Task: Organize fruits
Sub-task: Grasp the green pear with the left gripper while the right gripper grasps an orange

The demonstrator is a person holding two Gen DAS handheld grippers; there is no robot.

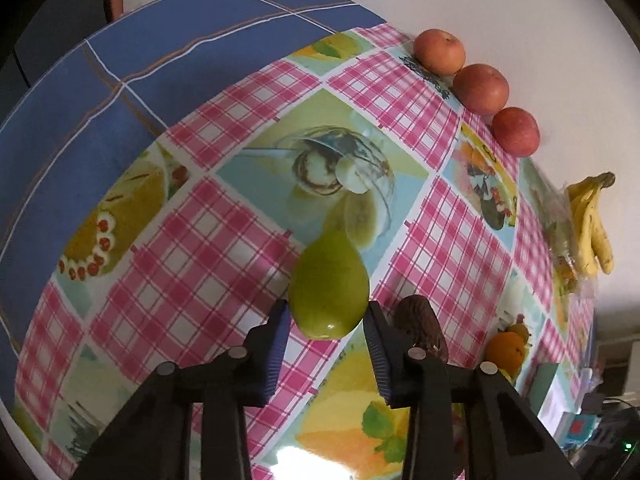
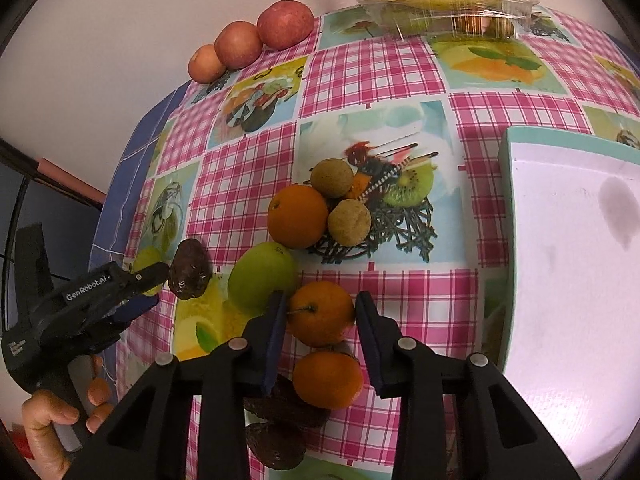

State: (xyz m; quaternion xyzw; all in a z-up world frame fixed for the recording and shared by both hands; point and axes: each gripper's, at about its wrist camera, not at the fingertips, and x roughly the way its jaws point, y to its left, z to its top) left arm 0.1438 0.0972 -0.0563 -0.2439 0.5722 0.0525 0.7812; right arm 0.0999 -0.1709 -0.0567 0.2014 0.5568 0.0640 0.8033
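Left gripper (image 1: 326, 318): fingers spread either side of a green pear (image 1: 329, 285) on the table (image 1: 224, 240); contact unclear. Dark avocado (image 1: 422, 326) just beside its right finger. Right gripper (image 2: 320, 322): fingers spread around an orange (image 2: 320, 313), no visible pinch; second orange (image 2: 327, 379) touching it on the near side, another pear (image 2: 262, 276) beside. Three apples (image 1: 480, 89) in a row along the table's far edge, bananas (image 1: 592, 226) further along it on a clear plastic box (image 2: 448, 16).
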